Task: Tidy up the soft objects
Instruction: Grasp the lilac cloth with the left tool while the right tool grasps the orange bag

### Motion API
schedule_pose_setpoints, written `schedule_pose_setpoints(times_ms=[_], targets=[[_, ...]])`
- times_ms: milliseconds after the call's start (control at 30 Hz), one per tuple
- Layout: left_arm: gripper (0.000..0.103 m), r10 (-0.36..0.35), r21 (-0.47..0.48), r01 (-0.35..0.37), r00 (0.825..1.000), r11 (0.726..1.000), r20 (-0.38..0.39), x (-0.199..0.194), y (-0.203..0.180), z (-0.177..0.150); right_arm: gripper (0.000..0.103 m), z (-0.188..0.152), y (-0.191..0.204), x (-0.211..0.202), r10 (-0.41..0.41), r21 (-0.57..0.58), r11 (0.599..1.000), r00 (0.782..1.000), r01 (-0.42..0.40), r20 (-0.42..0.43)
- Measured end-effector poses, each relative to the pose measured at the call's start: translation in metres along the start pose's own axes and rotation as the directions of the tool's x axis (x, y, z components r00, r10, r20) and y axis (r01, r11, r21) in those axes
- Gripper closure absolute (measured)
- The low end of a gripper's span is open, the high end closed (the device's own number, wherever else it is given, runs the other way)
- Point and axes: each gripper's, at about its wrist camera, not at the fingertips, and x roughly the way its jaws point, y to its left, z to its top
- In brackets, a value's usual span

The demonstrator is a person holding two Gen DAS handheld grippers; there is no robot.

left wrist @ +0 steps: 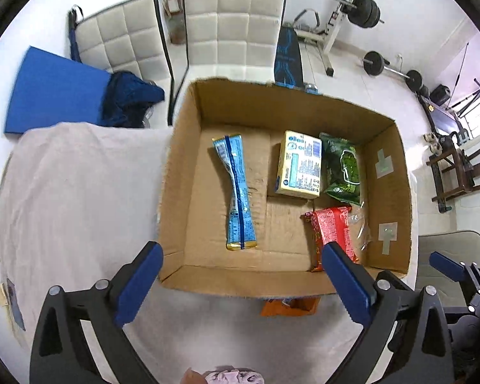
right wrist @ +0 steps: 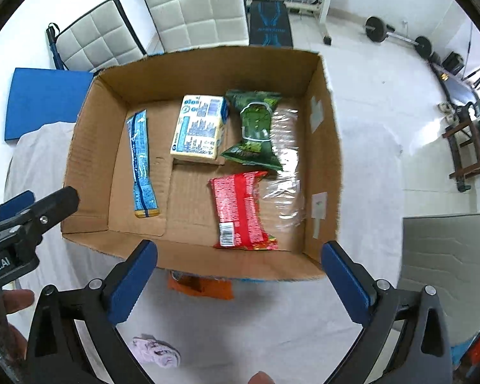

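5 soft packs already lie flat inside the cardboard box [right wrist: 89, 147]: a blue sachet [right wrist: 141, 164] by its left wall, a cream pack [right wrist: 198, 129], a green pouch [right wrist: 255, 129], a red packet [right wrist: 240, 212] and a clear wrapper [right wrist: 284, 166] by its right wall. 2 items wait outside the box's near wall, an orange packet [right wrist: 201, 286] partly tucked under it and a crumpled lilac cloth [right wrist: 155, 353] nearer the cameras. Left gripper [left wrist: 240, 284] and right gripper [right wrist: 240, 278] both gape wide and carry nothing; a grab for the orange packet could likely snag the box edge and shove the box.
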Motion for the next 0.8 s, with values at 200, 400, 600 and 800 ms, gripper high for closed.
schedule_pose_setpoints(times_ms=[200, 400, 600, 800], targets=[[0.001, 0.006, 0.027, -0.008, 0.996, 1.0, 0.088, -0.038, -0.009, -0.019, 0.0, -0.017, -0.008, -0.031, -0.012, 0.022, 1.0, 0.998, 0.01, 0.064], [0.001, -0.012, 0.034, 0.008, 0.99, 0.999, 0.14, -0.072, -0.014, -0.035, 0.0, -0.035, -0.011, -0.069, -0.005, 0.022, 1.0, 0.992, 0.002, 0.13], [0.001, -0.007, 0.012, 0.005, 0.986, 1.0, 0.167, -0.091, -0.011, -0.052, 0.0, -0.054, -0.008, -0.102, 0.018, 0.0, 1.0, 0.982, -0.018, 0.186], [0.001, 0.033, -0.016, -0.033, 0.998, 0.999, 0.047, -0.06, 0.004, -0.103, 0.0, -0.087, -0.019, -0.086, 0.07, 0.001, 0.998, 0.991, -0.071, 0.11]])
